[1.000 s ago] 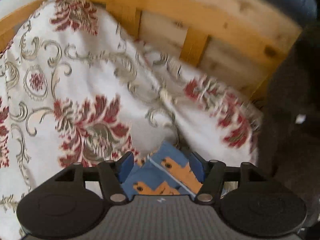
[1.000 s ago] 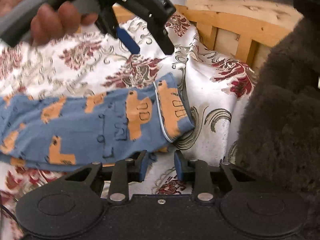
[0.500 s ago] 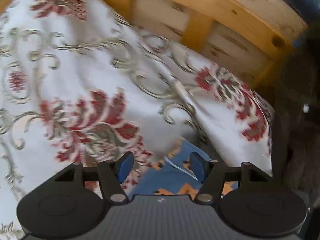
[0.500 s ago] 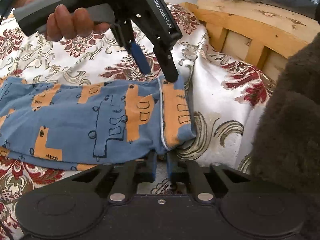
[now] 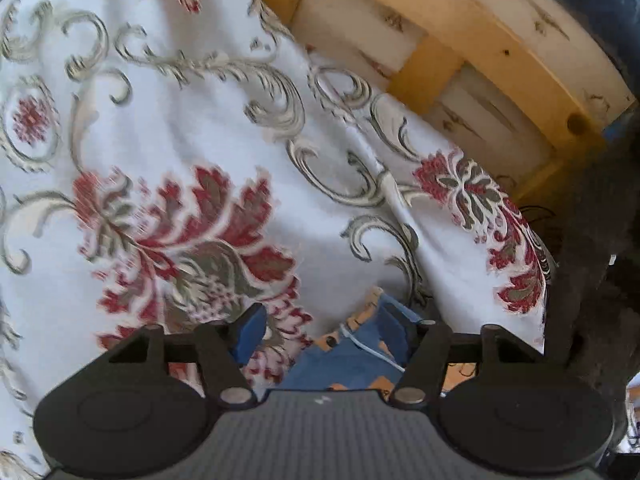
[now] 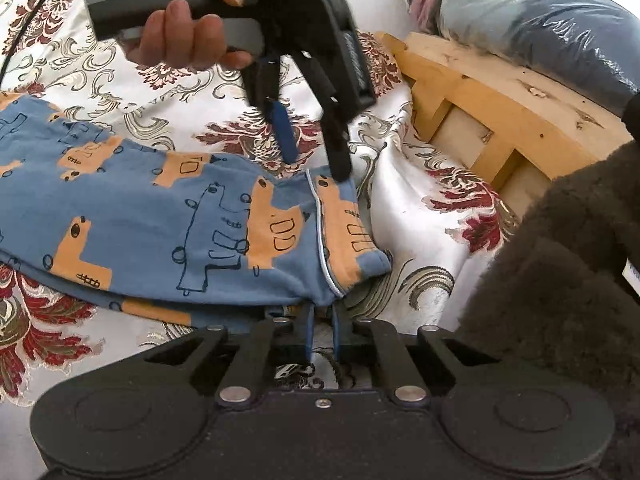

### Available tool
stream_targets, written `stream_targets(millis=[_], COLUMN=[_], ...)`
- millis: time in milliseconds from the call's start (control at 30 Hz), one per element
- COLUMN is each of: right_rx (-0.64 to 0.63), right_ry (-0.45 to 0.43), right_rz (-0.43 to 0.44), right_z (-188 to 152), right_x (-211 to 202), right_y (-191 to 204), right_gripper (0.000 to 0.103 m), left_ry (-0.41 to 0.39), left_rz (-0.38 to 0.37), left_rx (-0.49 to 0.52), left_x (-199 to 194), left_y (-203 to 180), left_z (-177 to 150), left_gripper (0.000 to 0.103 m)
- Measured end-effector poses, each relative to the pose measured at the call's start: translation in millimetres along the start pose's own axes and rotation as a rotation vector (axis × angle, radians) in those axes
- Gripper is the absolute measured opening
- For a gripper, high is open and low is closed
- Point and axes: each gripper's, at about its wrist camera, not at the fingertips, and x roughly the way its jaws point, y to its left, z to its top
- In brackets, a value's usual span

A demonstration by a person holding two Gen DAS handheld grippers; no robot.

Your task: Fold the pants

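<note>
The blue pants [image 6: 180, 232] with orange animal prints lie flat on a white floral bedspread [image 6: 420, 216], waistband end to the right. My right gripper [image 6: 321, 312] is shut on the near corner of the waistband. My left gripper [image 6: 316, 160] is open and stands over the far corner of the waistband, its tips at the cloth. In the left wrist view, the left gripper [image 5: 330, 320] is open with a bit of the pants [image 5: 360, 352] between its fingers.
A wooden bed frame [image 6: 500, 96] runs along the right edge of the bedspread [image 5: 180, 140]. A dark fuzzy blanket [image 6: 560, 280] lies at the right. A plastic-wrapped bundle [image 6: 540, 20] sits beyond the frame.
My right gripper has closed on the near waistband corner. My left gripper has come down to the far corner and stays open.
</note>
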Motion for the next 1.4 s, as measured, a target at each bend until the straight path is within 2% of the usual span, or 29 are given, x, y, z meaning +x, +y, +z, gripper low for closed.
stream_targets(millis=[67, 100, 133, 200, 233, 267, 333, 433, 567, 667, 700, 733, 800, 867, 967, 1000, 1100, 1133, 1200, 1233, 1267, 1400], right_rx=[-0.004, -0.002, 0.000, 0.001, 0.000, -0.003, -0.016, -0.051, -0.070, -0.063, -0.063, -0.057, -0.049, -0.041, -0.037, -0.036, -0.036, -0.036, -0.035, -0.037, -0.037, -0.038], right_ry=[0.001, 0.001, 0.002, 0.005, 0.005, 0.007, 0.012, 0.028, 0.032, 0.032, 0.034, 0.034, 0.032, 0.027, 0.026, 0.026, 0.026, 0.026, 0.025, 0.026, 0.026, 0.027], right_rz=[0.018, 0.024, 0.028, 0.031, 0.030, 0.028, 0.024, 0.036, 0.037, 0.016, 0.002, 0.002, 0.001, -0.002, 0.000, 0.000, 0.002, 0.002, 0.002, 0.001, 0.001, 0.002], right_z=[0, -1, -1, -1, -1, -1, -1, -2, -3, -3, -3, -3, -3, -3, -3, -3, -2, -3, -3, -3, -3, -3], right_x=[-1, -2, -3, -4, -4, -4, -3, -1, 0, 1, 2, 2, 2, 1, 1, 1, 1, 1, 1, 2, 1, 1], right_y=[1, 0, -1, -2, -2, -2, 0, 4, 5, 2, 2, 1, 0, -1, -2, -1, -2, -2, -2, -2, -2, -1], right_gripper=[0.020, 0.022, 0.023, 0.024, 0.024, 0.024, 0.024, 0.032, 0.034, 0.024, 0.015, 0.013, 0.009, 0.008, 0.007, 0.007, 0.008, 0.007, 0.007, 0.007, 0.007, 0.008], left_ry=[0.008, 0.007, 0.003, -0.010, -0.024, -0.041, -0.060, -0.051, 0.026, 0.126, 0.161, 0.176, 0.150, 0.127, 0.055, 0.044, 0.047, 0.063, 0.090, 0.099, 0.100, 0.110], left_rz=[-0.022, -0.014, 0.000, 0.029, 0.031, 0.018, -0.043, -0.121, -0.138, -0.160, -0.161, -0.150, -0.090, -0.043, 0.083, 0.104, 0.135, 0.134, 0.149, 0.138, 0.127, 0.083], left_rx=[0.035, 0.068, 0.101, 0.175, 0.219, 0.254, 0.281, 0.310, 0.434, 0.501, 0.528, 0.549, 0.565, 0.532, 0.499, 0.486, 0.454, 0.454, 0.463, 0.465, 0.464, 0.447], left_x=[8, 11, 14, 12, 9, 4, -7, -24, -36, -36, -34, -30, -25, -18, -8, -3, 12, 18, 25, 28, 28, 32], left_y=[-10, -16, -23, -36, -42, -46, -47, -43, -46, -51, -52, -53, -54, -50, -50, -50, -52, -55, -56, -55, -55, -49], left_z=[-1, -2, -3, -8, -11, -15, -22, -31, -43, -56, -58, -60, -62, -57, -44, -39, -27, -24, -20, -18, -17, -13], left_gripper=[0.062, 0.053, 0.025, 0.019, 0.008, 0.008, 0.007, 0.006, 0.006, 0.006, 0.006, 0.007, 0.007, 0.007, 0.007, 0.007, 0.009, 0.012, 0.027, 0.038, 0.043, 0.044])
